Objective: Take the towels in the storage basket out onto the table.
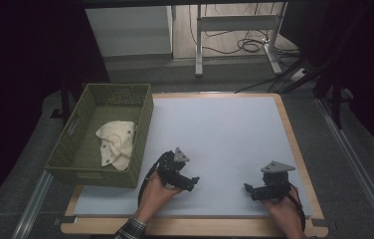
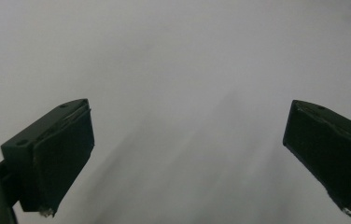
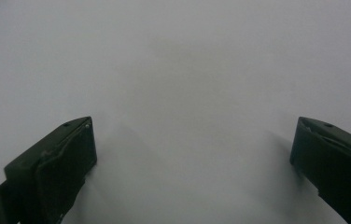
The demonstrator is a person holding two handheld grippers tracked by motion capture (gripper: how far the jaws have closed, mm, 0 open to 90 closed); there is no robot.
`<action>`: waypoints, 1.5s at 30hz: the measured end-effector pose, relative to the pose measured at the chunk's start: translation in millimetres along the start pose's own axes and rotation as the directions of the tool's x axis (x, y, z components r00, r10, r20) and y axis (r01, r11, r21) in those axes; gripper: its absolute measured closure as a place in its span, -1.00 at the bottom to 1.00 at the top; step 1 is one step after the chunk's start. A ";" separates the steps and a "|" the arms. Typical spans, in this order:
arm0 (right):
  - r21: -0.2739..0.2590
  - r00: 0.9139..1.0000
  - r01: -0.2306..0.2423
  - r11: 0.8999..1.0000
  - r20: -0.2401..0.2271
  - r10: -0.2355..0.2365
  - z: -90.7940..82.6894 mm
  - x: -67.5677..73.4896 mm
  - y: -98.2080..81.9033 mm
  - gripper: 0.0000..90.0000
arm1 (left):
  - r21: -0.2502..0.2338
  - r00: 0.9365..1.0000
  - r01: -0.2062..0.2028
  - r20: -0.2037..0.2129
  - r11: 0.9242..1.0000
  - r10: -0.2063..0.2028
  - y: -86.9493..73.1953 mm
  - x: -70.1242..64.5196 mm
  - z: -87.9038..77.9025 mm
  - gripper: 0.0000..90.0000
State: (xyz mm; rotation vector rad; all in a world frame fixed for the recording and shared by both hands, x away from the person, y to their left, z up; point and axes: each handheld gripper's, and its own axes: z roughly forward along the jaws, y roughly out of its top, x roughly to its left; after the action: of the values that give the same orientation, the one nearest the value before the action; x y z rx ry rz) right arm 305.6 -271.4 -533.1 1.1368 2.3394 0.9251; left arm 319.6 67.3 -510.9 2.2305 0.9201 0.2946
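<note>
A person holds a black gripper in each hand low over the white table top (image 1: 225, 134). My left gripper (image 1: 193, 182) sits near the front, just right of the green basket (image 1: 145, 124), and points right. My right gripper (image 1: 248, 190) is at the front right and points left. In the left gripper view the left gripper (image 2: 187, 163) has its jaws wide apart over bare white surface. In the right gripper view the right gripper (image 3: 192, 168) is likewise open with nothing between its jaws. A cream cloth (image 1: 116, 143) lies crumpled inside the basket.
The woven green basket stands at the table's left edge. A wooden rim (image 1: 294, 144) frames the white board. Behind the table are metal desk legs (image 1: 199, 45) and loose cables (image 1: 249, 46) on the floor. Dark curtains hang on both sides.
</note>
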 end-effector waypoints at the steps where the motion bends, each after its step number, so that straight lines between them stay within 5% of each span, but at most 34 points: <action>1: 0.000 1.000 -0.001 1.000 -0.001 0.001 0.0 0.0 0.0 -0.99 | -0.002 1.000 -0.003 0.004 1.000 0.003 3.0 -0.3 -0.2 -0.95; 21: 0.000 1.000 -0.002 1.000 -0.001 0.002 -0.1 0.0 0.0 -0.99 | 0.000 0.997 -0.054 0.048 0.999 0.054 58.6 8.0 -16.6 -0.98; 38: -0.003 1.000 -0.001 1.000 -0.001 0.001 0.2 -0.1 -0.1 -0.99 | 0.005 0.999 -0.051 -0.004 0.999 0.051 87.7 43.8 -48.3 -0.99; 45: -0.002 1.000 -0.002 1.000 -0.002 0.002 0.1 0.0 -0.1 -0.99 | -0.001 0.999 -0.006 -0.045 1.000 0.006 91.0 70.4 -65.5 -0.99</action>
State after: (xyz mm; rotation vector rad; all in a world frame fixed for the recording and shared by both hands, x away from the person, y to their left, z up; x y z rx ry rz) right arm 305.7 -271.4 -533.2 1.1385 2.3382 0.9298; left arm 389.8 103.7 -404.7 2.2338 0.9367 0.3498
